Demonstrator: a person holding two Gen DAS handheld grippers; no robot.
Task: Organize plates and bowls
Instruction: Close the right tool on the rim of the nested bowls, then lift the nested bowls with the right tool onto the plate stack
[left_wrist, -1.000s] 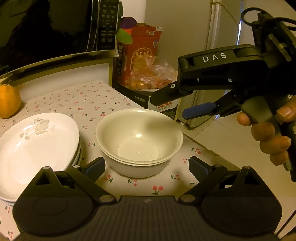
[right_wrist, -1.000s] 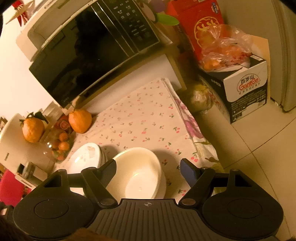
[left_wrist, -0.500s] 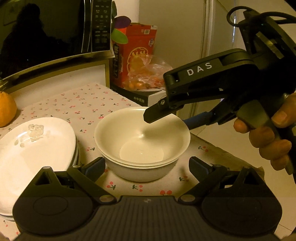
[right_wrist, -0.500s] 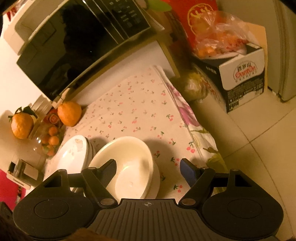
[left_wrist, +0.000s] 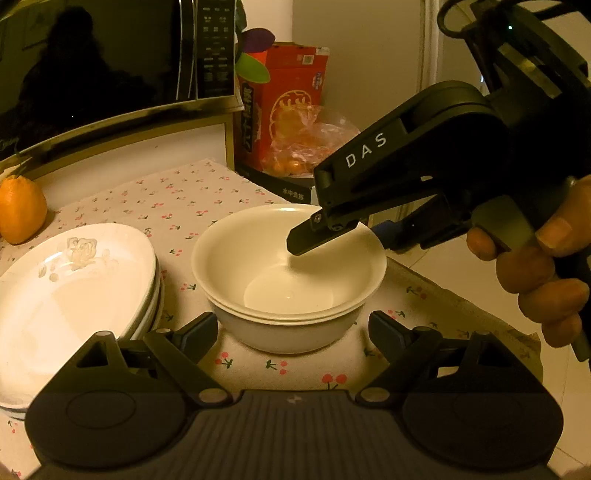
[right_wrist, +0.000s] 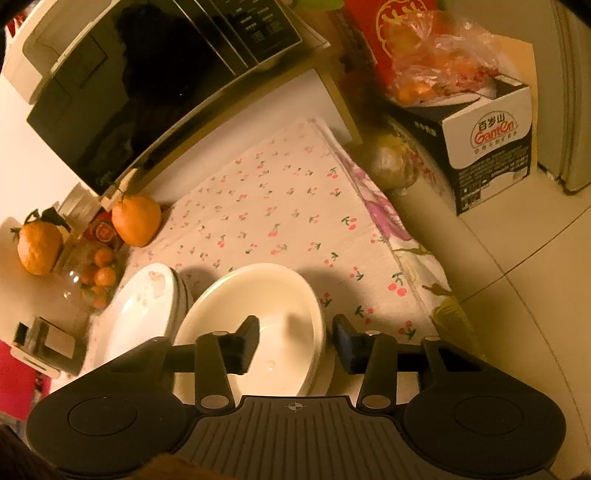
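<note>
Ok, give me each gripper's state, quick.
Left gripper: open, closing slightly, nothing held.
Right gripper: jaws closing astride the top white ceramic bowl's rim, not yet gripping.

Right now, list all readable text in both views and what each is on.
"DAS": on the right tool's black body, seen in the left wrist view.
"Ganten": logo on the black-and-white carton, with Chinese characters above it.
Microwave panel buttons: too small to read.
Red box print and other carton text: blurred, unreadable.
</note>
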